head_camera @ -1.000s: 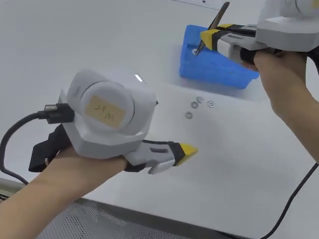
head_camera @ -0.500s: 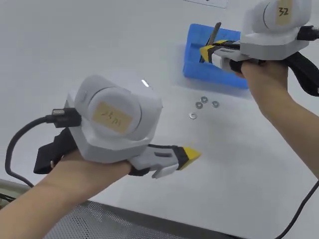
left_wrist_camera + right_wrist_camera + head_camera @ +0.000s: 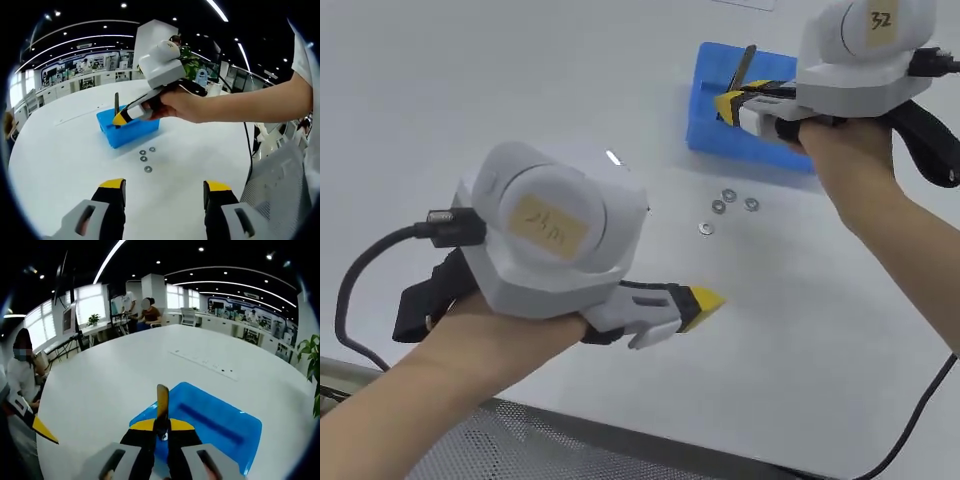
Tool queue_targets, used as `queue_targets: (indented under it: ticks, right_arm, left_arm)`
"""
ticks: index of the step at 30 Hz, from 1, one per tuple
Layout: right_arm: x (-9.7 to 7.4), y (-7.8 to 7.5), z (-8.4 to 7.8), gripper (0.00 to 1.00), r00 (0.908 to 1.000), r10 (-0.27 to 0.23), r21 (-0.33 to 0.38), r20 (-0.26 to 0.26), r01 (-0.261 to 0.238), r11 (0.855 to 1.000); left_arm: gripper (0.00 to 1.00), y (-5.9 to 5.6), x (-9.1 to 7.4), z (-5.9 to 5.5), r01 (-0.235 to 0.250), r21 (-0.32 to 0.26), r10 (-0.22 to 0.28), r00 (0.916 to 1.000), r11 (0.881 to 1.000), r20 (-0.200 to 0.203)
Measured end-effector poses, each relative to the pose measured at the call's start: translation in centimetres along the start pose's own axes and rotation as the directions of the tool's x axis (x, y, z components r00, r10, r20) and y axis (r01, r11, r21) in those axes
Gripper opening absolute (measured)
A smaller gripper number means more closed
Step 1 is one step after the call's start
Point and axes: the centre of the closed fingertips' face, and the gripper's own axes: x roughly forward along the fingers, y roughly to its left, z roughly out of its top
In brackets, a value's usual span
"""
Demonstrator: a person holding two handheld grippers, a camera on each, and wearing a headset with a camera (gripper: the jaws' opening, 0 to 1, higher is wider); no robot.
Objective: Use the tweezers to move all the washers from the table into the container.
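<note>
Right gripper [image 3: 730, 103] clenched on the tweezers [image 3: 745, 62], poised over the blue container's [image 3: 710, 135] near wall; four washers [image 3: 718, 207] lie loose on the bench [image 3: 800, 330] just beside the container, open bench all round; left gripper [image 3: 165, 187] released, well back from the container; tweezer tips too small to read.

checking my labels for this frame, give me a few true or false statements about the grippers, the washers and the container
1. The right gripper is shut on the tweezers. True.
2. The left gripper holds a washer. False: its jaws stand open with nothing between them.
3. Four washers lie on the table. True.
4. The tweezers are touching the washers. False: they are held up by the blue container, apart from the washers.
</note>
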Motion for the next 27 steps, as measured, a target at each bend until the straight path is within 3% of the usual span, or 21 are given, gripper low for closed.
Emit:
queue_targets:
  ticks: [4, 7, 12, 16, 27]
  right_arm:
    - [-1.2, 0.0, 1.3, 0.04, 0.9991, -0.020, -0.018, 0.038, 0.021, 1.000]
    - [-2.7, 0.0, 3.2, 0.04, 0.9954, -0.018, -0.005, 0.094, 0.019, 1.000]
    - [-5.2, 1.0, 4.7, 0.04, 0.9890, 0.002, 0.042, 0.148, -0.008, 0.999]
    - [-6.3, 2.5, 4.5, 0.04, 0.9877, 0.012, 0.040, 0.156, -0.019, 0.999]
    - [-6.9, 5.6, 0.5, 0.04, 0.9946, 0.050, 0.034, 0.091, -0.054, 0.998]
  left_arm:
    - [0.63, 0.0, 0.0, 0.0, -0.003, 0.004, 0.003, 1.0000, 1.000, -0.001]
    - [0.63, 0.0, -0.1, 0.0, -0.004, 0.006, 0.004, 1.0000, 1.000, 0.000]
    - [0.64, -0.1, -0.1, 0.1, -0.006, 0.001, 0.006, 1.0000, 1.000, 0.005]
    - [0.65, -0.2, -0.1, -0.1, -0.009, 0.009, 0.009, 0.9999, 1.000, -0.006]
    - [0.66, 0.0, -0.2, -0.1, -0.013, 0.003, 0.013, 0.9999, 1.000, -0.004]
